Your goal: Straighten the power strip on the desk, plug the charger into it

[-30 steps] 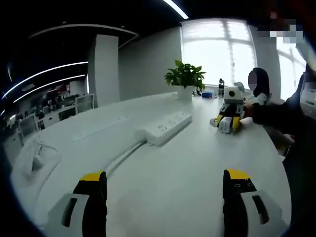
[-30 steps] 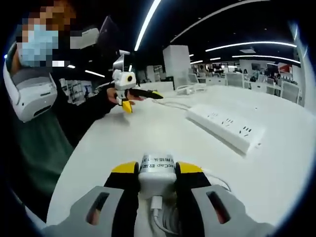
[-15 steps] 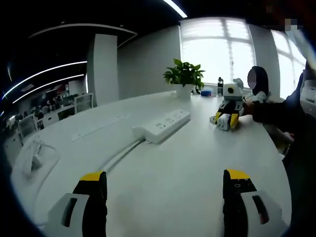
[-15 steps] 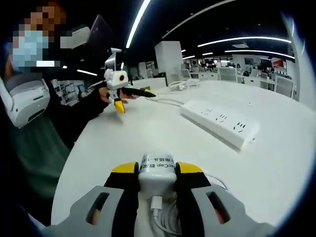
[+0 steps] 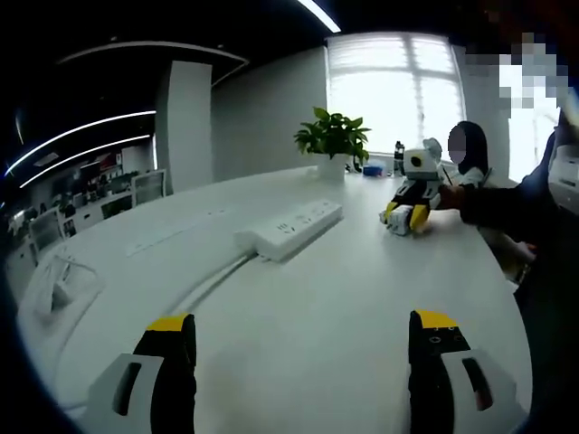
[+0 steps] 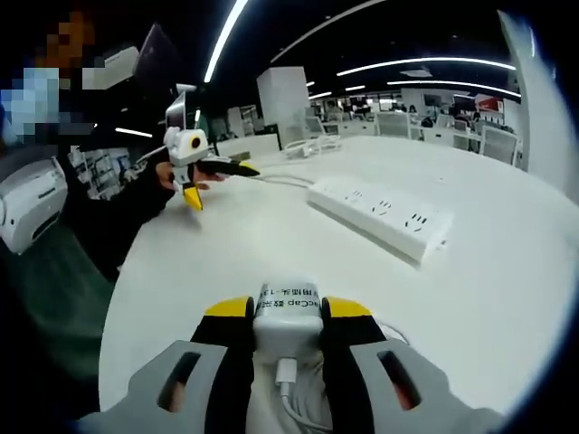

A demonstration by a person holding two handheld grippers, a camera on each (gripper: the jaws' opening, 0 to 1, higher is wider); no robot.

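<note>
Right gripper point(image 6: 288, 327): jaws were closed on the white charger point(image 6: 288, 312), its cable point(image 6: 291, 391) trailing back between them. Charger was held low over the white table point(image 6: 217, 262), well short of the power strip point(image 6: 380, 213).

Left gripper point(image 5: 304, 348): jaws stood wide apart, nothing between them, hovering above the table point(image 5: 344, 289). In the right gripper view it appeared point(image 6: 215, 172) well apart from the strip's far end.

Power strip point(image 5: 289, 228) lay flat mid-table, socket face up. In the left gripper view its long axis ran diagonally away toward the potted plant point(image 5: 333, 140); its cord point(image 5: 213, 282) left the near end and ran back toward the left gripper. In the right gripper view it lay oblique, near end toward the right.

Whether the strip counted as straightened could not be judged; it looked skewed to both grippers.

Risks, as judged:
- Nothing held the strip; pushing the plug in would likely slide or swing it across the smooth table.
- Prong side of the charger was hidden, so misalignment with the sockets was possible.
- The slack cable under the right gripper could snag.
</note>
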